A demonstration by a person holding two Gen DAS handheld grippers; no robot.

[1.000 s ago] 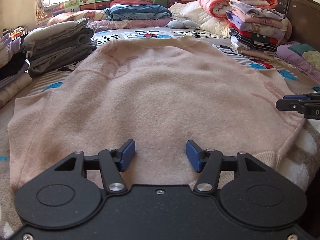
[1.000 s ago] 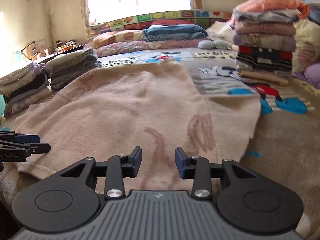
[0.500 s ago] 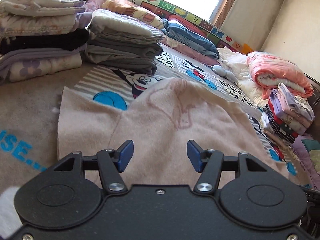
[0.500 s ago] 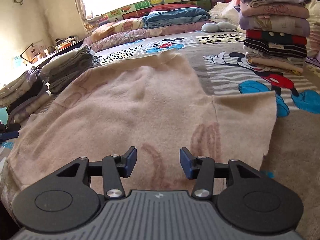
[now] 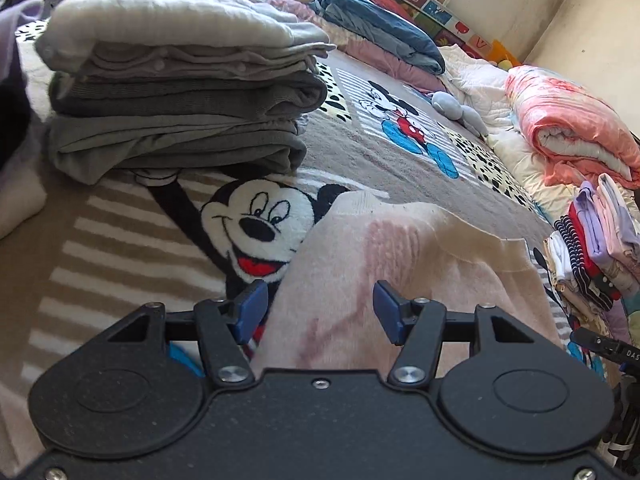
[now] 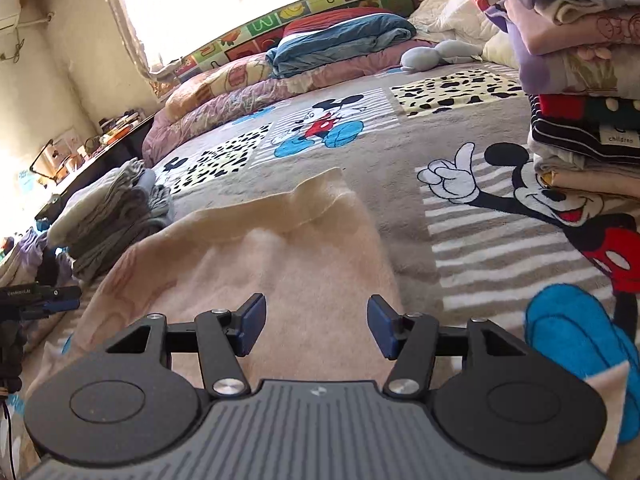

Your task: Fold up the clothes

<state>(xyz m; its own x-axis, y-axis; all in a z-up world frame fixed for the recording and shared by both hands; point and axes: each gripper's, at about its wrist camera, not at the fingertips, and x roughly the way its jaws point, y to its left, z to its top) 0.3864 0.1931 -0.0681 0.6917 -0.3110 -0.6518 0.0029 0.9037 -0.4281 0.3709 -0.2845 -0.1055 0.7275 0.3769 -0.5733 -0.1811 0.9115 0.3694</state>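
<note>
A pale pink fleece sweater lies flat on the bed, its neckline end toward the pillows. My left gripper hovers open over the sweater's left shoulder edge, its left pad above the Mickey blanket. Over the right shoulder area of the same sweater, my right gripper is open too. Nothing is between either pair of fingers. The right gripper's tip shows at the left view's right edge, and the left gripper at the right view's left edge.
A grey folded stack stands just beyond the left gripper. A colourful folded stack rises at the right. Pillows and a blue quilt line the window side. An orange rolled quilt lies far right. The bed wears a Mickey blanket.
Both grippers have travelled forward from the sweater's hem up to its shoulders, the left swinging left and the right swinging right. Both stayed open.
</note>
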